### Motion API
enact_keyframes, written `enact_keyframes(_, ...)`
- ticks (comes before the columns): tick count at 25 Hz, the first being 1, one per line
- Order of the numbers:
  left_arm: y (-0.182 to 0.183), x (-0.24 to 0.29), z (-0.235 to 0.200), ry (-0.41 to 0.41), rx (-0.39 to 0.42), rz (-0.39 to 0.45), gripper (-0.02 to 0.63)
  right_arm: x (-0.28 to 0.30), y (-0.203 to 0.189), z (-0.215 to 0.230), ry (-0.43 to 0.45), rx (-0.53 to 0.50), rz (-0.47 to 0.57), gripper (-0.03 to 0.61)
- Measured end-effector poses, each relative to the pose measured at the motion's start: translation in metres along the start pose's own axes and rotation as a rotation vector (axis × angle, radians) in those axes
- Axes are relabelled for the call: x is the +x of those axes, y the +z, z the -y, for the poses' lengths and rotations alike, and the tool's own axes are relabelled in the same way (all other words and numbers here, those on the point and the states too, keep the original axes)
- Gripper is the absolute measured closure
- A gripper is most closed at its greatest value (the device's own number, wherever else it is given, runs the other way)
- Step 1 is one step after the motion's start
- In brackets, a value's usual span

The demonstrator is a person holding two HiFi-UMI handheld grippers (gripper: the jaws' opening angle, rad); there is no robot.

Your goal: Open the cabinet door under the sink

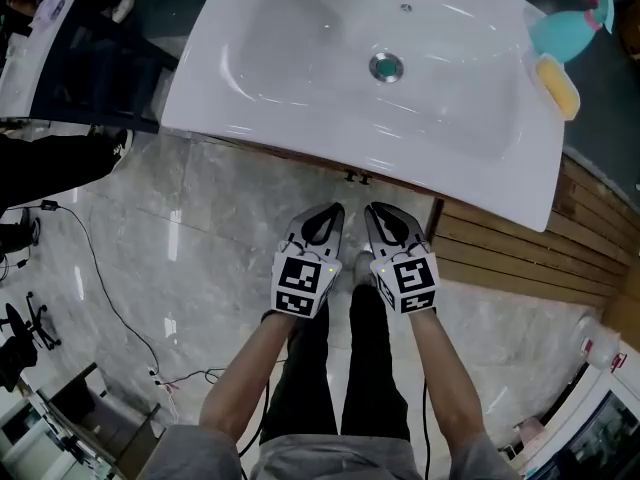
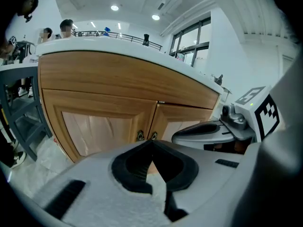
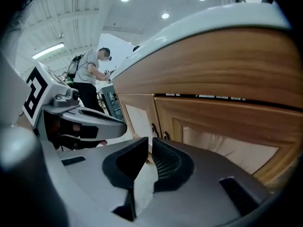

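A white sink [image 1: 300, 78] sits on a wooden cabinet. In the left gripper view its two doors, left [image 2: 99, 122] and right [image 2: 182, 122], are closed, with two small metal handles [image 2: 147, 136] side by side at the middle seam. From above the handles [image 1: 357, 177] peek out under the sink's front edge. My left gripper [image 1: 327, 214] and right gripper [image 1: 377, 213] hang side by side just short of the handles, pointing at them, both shut and empty. In the right gripper view the handles [image 3: 159, 132] lie just beyond the shut jaw tips [image 3: 148, 143].
A teal cup [image 1: 565, 30] and a yellow soap bar [image 1: 558, 86] rest on the sink's right rim. A dark rack [image 1: 90, 68] stands left of the cabinet. A cable [image 1: 100, 288] trails over the marble floor. People stand in the background.
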State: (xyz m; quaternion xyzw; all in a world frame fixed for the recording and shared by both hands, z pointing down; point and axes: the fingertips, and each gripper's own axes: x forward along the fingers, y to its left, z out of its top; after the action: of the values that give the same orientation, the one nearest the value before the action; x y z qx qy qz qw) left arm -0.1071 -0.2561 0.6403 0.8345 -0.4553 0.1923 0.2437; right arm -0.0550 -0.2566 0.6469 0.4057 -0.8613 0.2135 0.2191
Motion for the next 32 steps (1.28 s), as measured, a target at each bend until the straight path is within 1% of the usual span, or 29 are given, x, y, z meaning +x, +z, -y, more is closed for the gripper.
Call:
enact_keyframes(3, -0.014, 0.007, 0.002, -0.004, -0.026, -0.007, 0.606, 0.01, -0.012, 0.007, -0.01, -0.019, -0.014, 0.565)
enact_keyframes(12, -0.042, 0.022, -0.006, -0.002, -0.054, -0.016, 0.606, 0.046, -0.042, 0.023, -0.033, -0.066, -0.064, 0.561)
enact_keyframes(18, -0.056, 0.027, -0.014, 0.004, -0.085, -0.03, 0.606, 0.064, -0.052, 0.029, -0.045, -0.083, -0.089, 0.518)
enact_keyframes(23, -0.061, 0.029, -0.017, 0.001, -0.085, -0.036, 0.606, 0.075, -0.058, 0.033, -0.059, -0.11, -0.102, 0.509)
enact_keyframes(27, -0.065, 0.029, -0.018, 0.001, -0.086, -0.046, 0.606, 0.081, -0.06, 0.034, -0.073, -0.112, -0.1, 0.509)
enact_keyframes(32, -0.069, 0.03, -0.021, 0.004, -0.089, -0.056, 0.606, 0.082, -0.06, 0.037, -0.091, -0.077, -0.076, 0.514)
